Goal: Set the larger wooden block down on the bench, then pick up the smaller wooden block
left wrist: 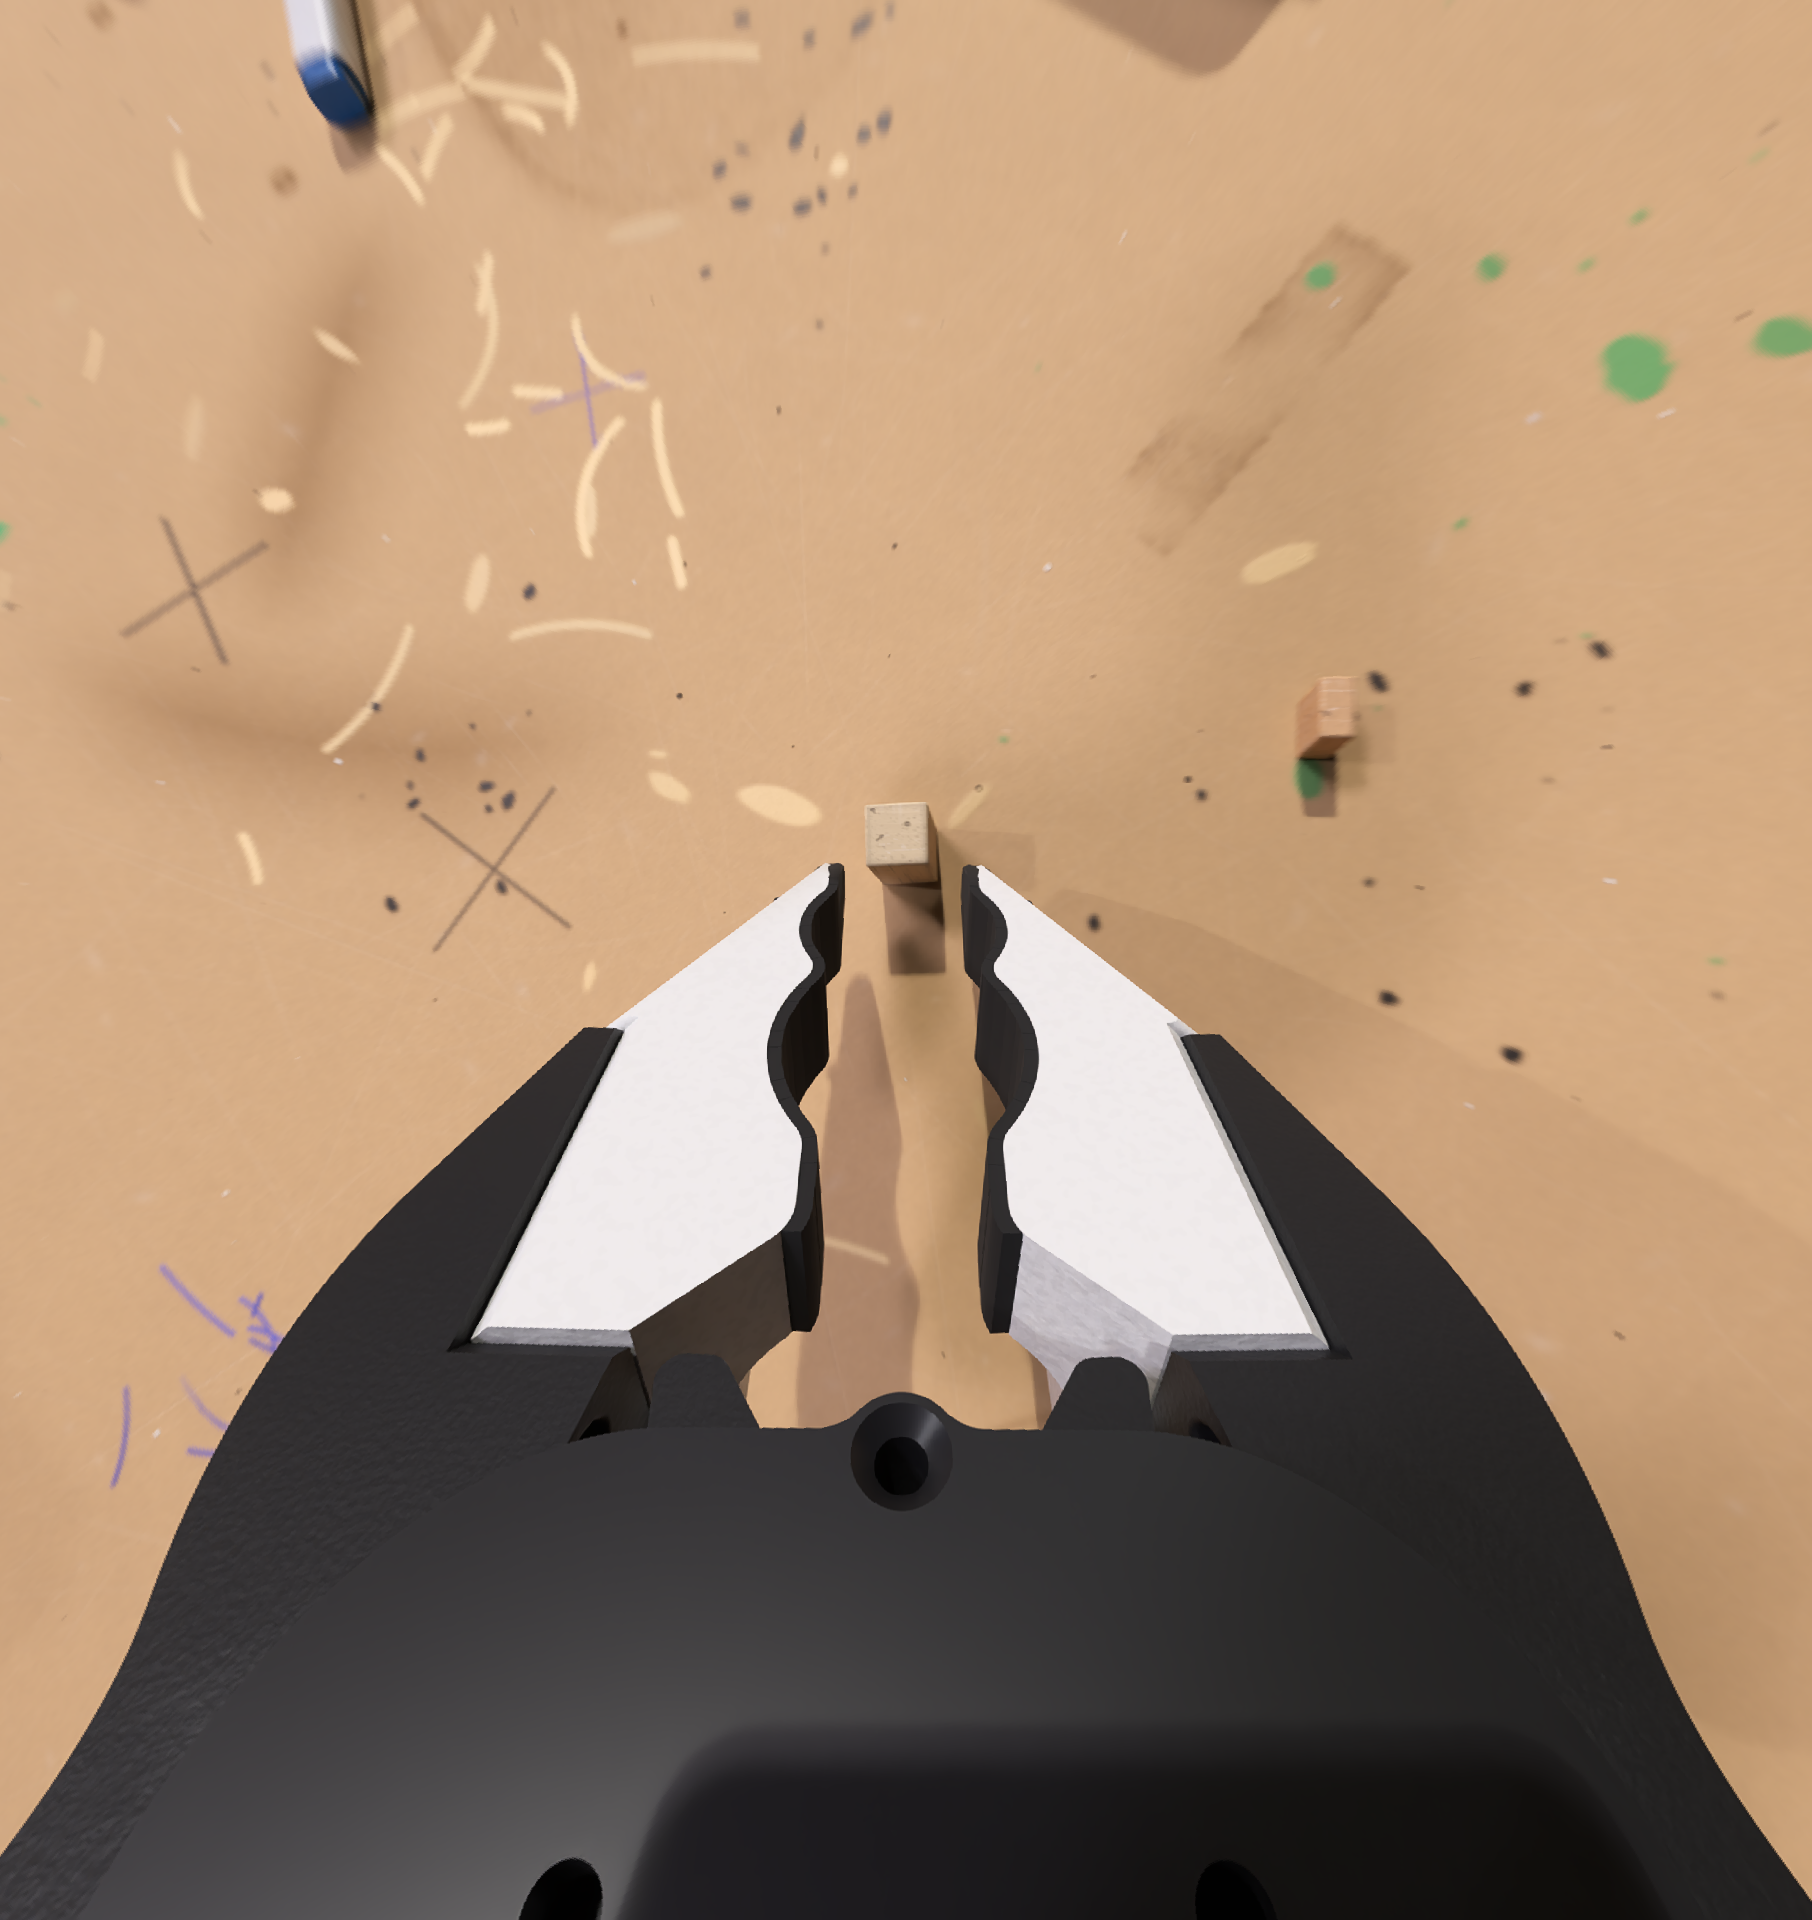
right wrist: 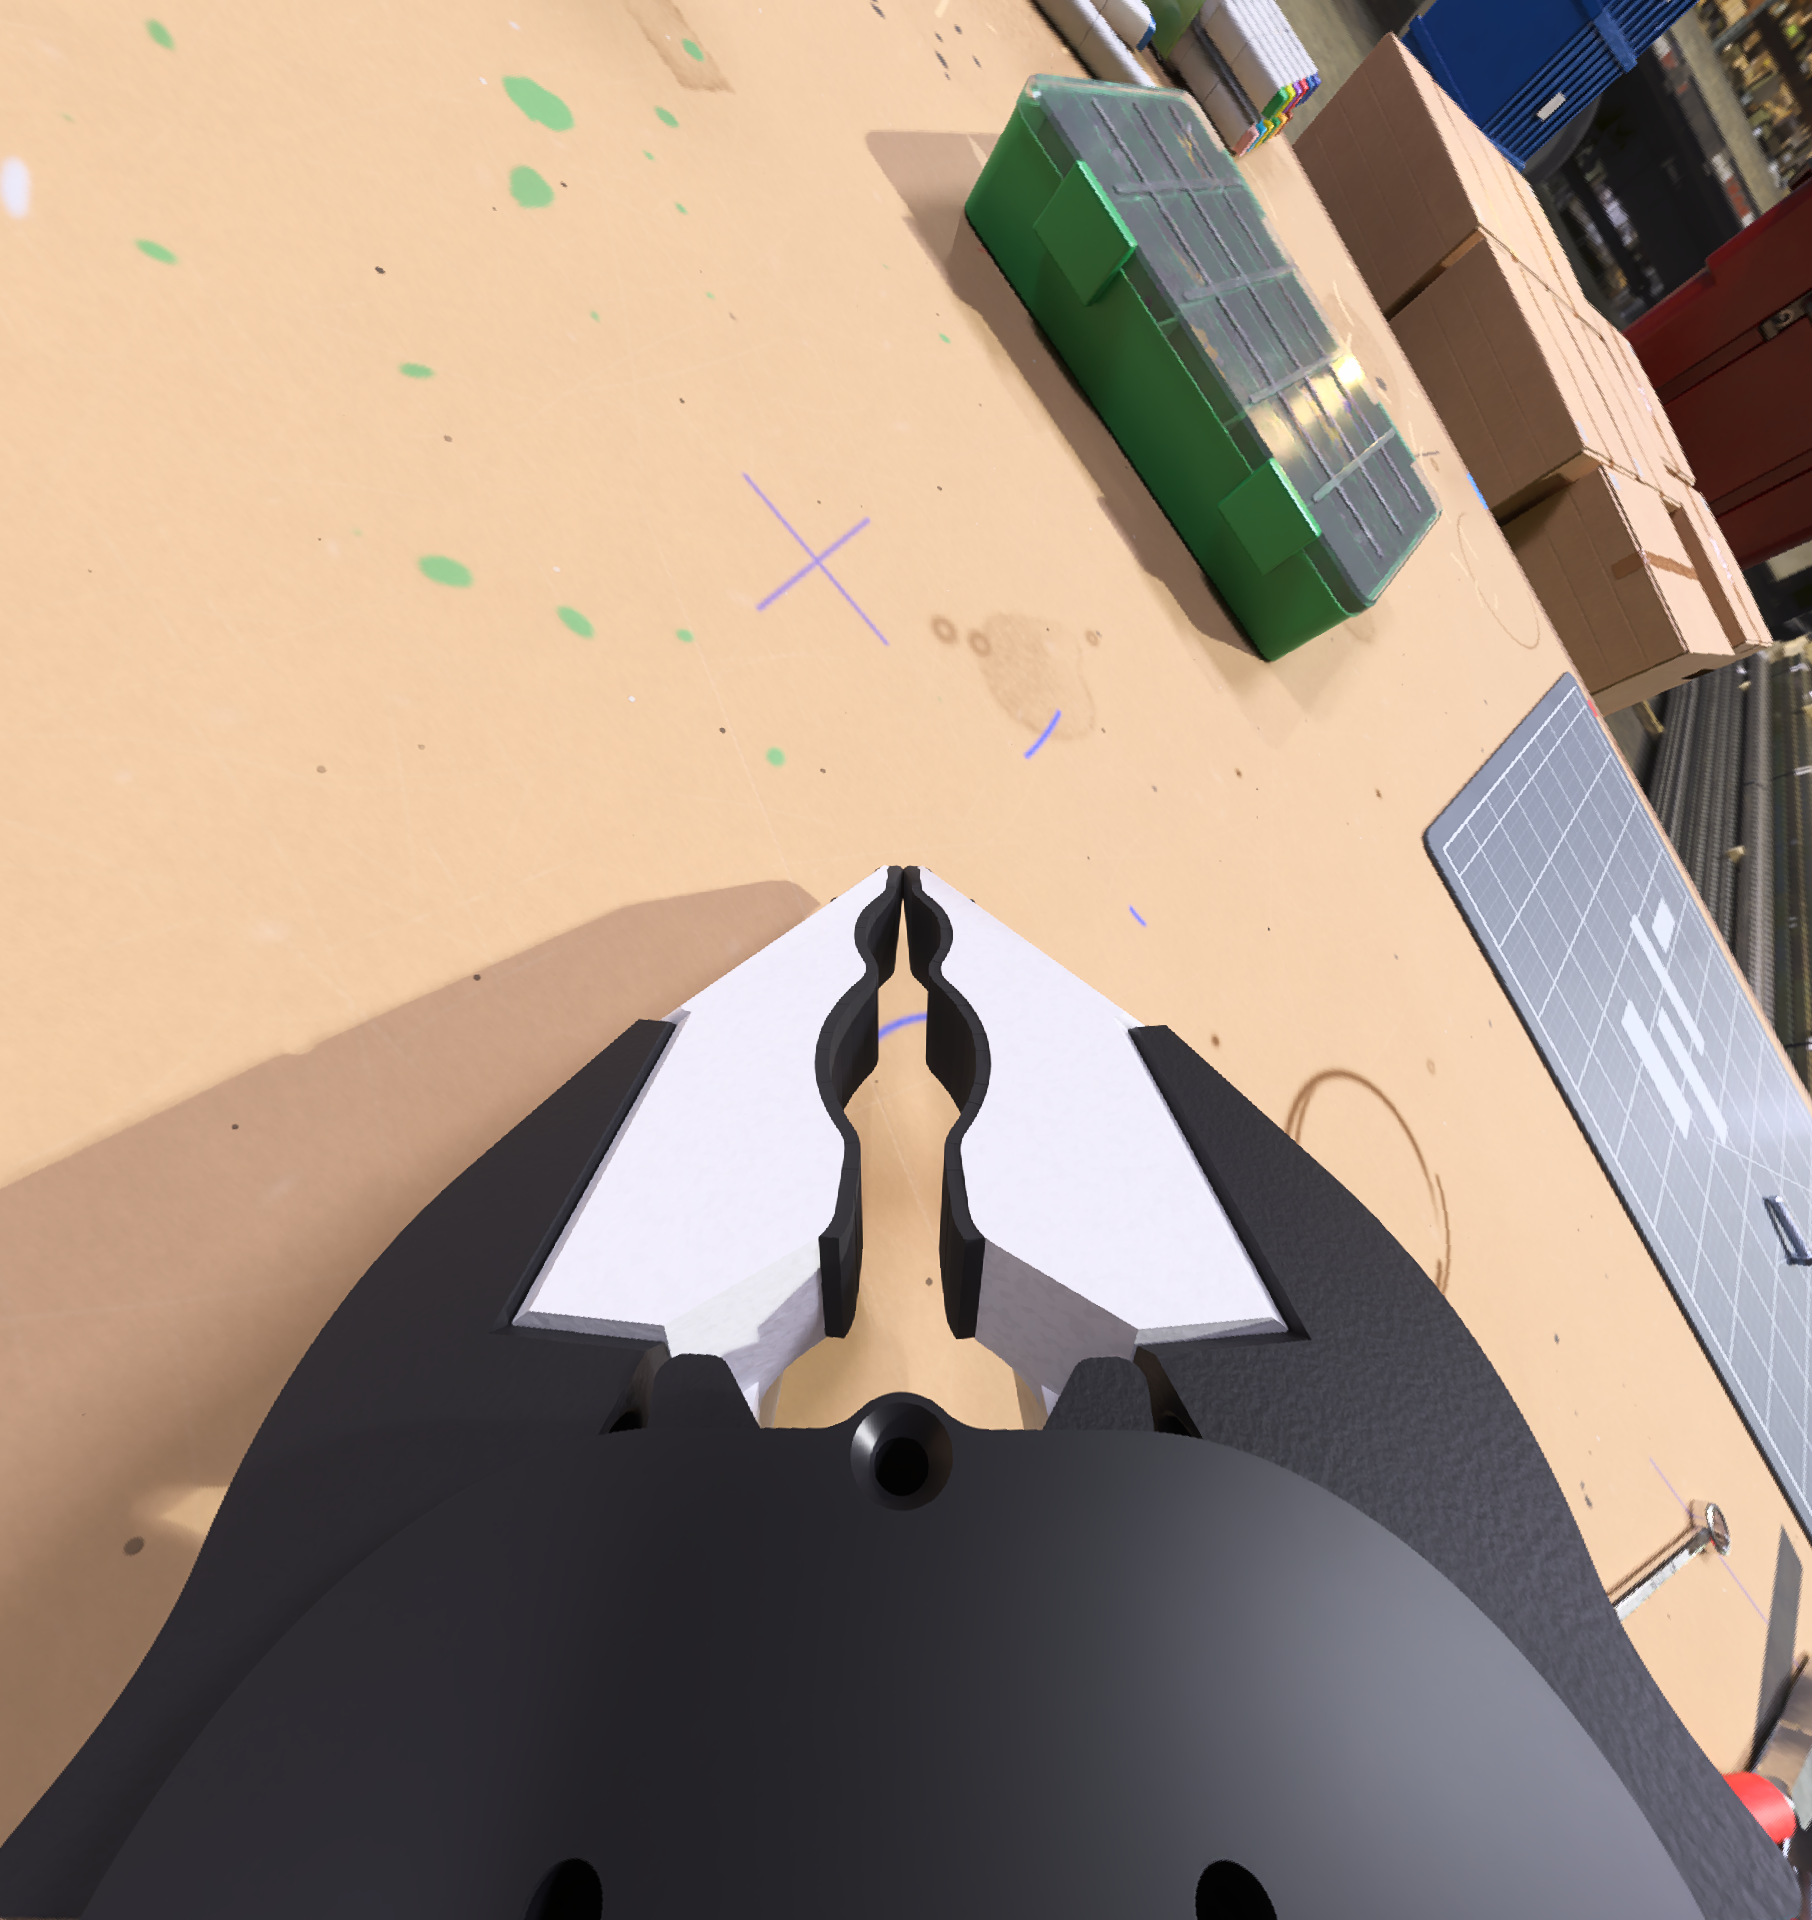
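In the left wrist view a pale wooden block stands on the tan bench just beyond my fingertips, in line with the gap between them. A second, more orange wooden block stands on the bench farther right. The two look close in size. My left gripper is open and empty, above the bench and touching neither block. My right gripper is shut on nothing above a bare part of the bench. No block shows in the right wrist view.
A blue and white object lies at the far left. In the right wrist view a green organiser box, cardboard boxes and a grey cutting mat lie along the right. A bolt lies near the mat.
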